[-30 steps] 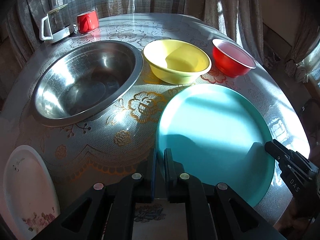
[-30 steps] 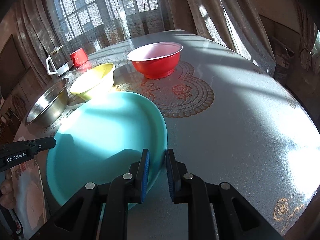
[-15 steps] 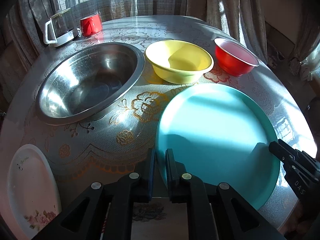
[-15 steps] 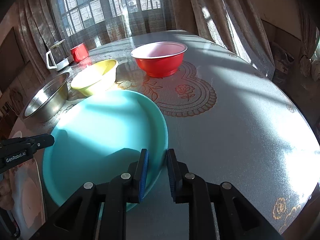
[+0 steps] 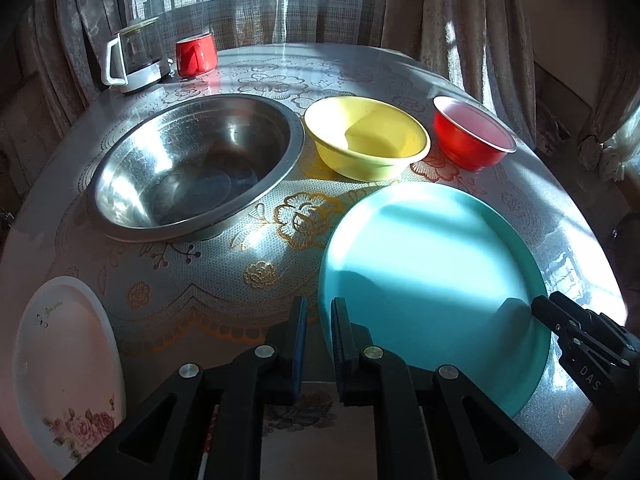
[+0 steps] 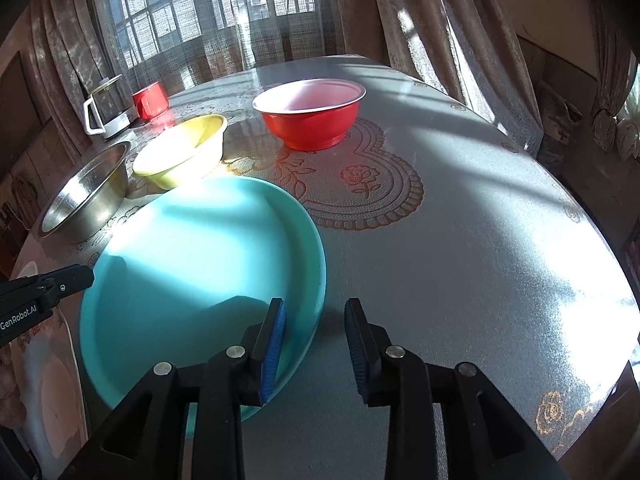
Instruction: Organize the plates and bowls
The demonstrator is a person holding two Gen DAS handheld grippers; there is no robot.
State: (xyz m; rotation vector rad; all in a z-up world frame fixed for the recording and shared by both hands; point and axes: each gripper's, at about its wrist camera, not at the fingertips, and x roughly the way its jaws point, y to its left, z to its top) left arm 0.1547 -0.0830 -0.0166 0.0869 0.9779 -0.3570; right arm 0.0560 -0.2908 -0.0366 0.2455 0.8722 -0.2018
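So my left gripper (image 5: 319, 322) pinched the blue plate (image 5: 432, 276) at its edge, while my right gripper's (image 6: 316, 320) jaws were opening around the other edge, not touching.

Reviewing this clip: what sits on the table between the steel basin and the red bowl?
The yellow bowl sits between the steel basin and the red bowl, plainest in the left wrist view.

Non-task items, far end of table
Glass jug (image 5: 134, 58) with white handle, red mug (image 5: 197, 55) beside it; curtains (image 6: 404, 12) behind, floral tablecloth (image 5: 224, 276) underneath.
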